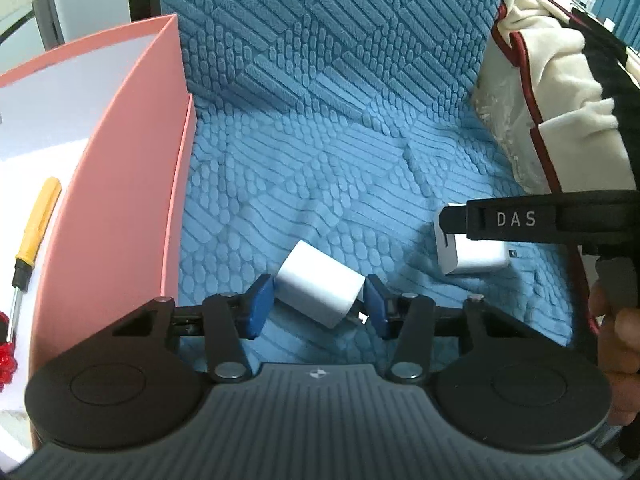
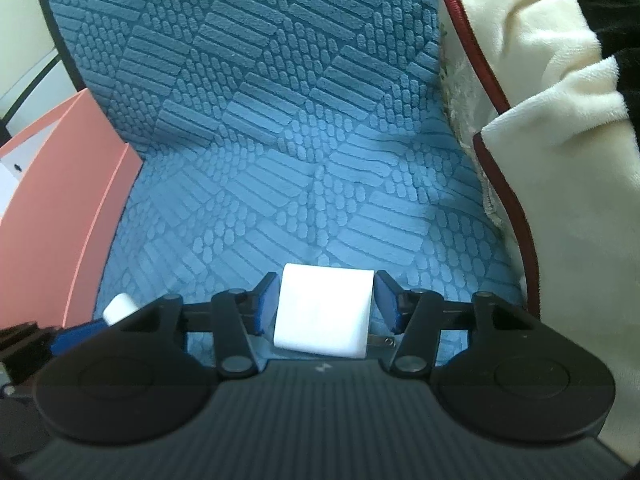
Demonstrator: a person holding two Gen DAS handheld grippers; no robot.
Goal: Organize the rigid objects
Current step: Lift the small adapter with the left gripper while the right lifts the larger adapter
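- Straddling one white charger (image 1: pixel 318 295) at lower centre of the left view, the left tool (image 1: pixel 320 304) is spread, pads just beside it, apparently not yet pinching.
- Right tool (image 2: pixel 326 314) likewise brackets the second charger (image 2: pixel 323 312) on the blue cushion (image 2: pixel 280 160); whether it grips, I cannot tell.
- Next, probably: close, lift, carry to the pink box (image 1: pixel 120 184) at left.
- Count: two chargers, one box, one screwdriver (image 1: pixel 34 232) inside.

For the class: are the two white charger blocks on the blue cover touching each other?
Apart. The left wrist view shows blue cover between the near charger and the far charger.
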